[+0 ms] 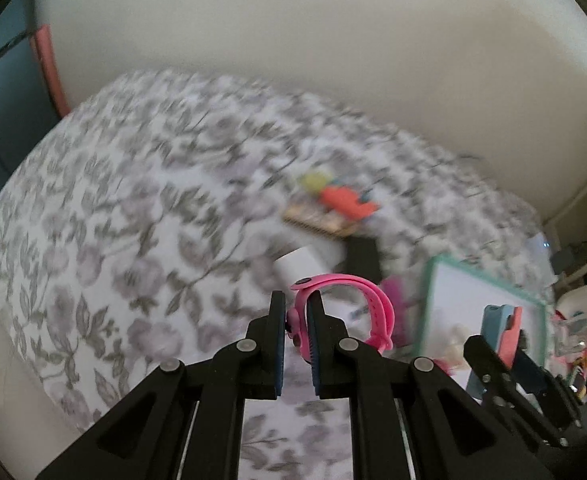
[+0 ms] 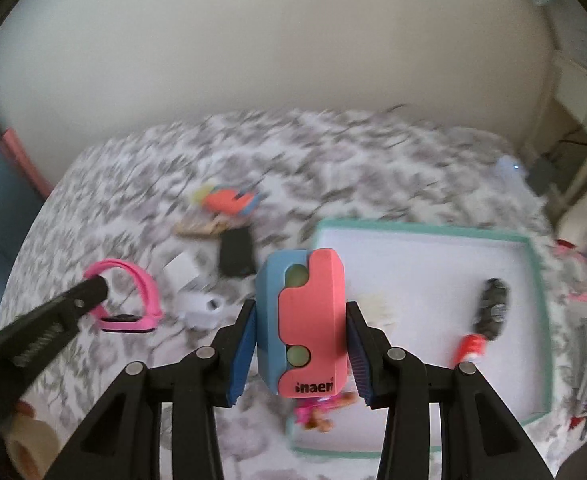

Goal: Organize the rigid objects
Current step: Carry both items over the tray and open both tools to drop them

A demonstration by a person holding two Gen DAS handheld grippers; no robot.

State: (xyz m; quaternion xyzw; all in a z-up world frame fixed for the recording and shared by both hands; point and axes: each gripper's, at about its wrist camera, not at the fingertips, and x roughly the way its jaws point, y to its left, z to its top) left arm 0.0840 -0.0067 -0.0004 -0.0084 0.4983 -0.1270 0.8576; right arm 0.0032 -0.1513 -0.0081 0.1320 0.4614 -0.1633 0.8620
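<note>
My left gripper (image 1: 296, 322) is shut on a pink watch band (image 1: 357, 308) and holds it above the floral bedspread (image 1: 113, 208); it also shows in the right wrist view (image 2: 133, 304). My right gripper (image 2: 299, 344) is shut on a pink-and-blue block (image 2: 303, 320) marked "snaer", held above the near left corner of a teal-rimmed white tray (image 2: 533, 280). The tray holds a dark brush with a red handle (image 2: 489, 316) and a small pink toy (image 2: 317, 412). The block and right gripper appear at the right of the left wrist view (image 1: 501, 332).
On the bed lie an orange-and-blue block (image 2: 229, 200) on a notebook (image 2: 201, 228), a black box (image 2: 235, 256), a white charger (image 2: 181, 268) and a white object (image 2: 201, 308). A tape roll (image 2: 25, 448) sits lower left. Clutter lies at the right.
</note>
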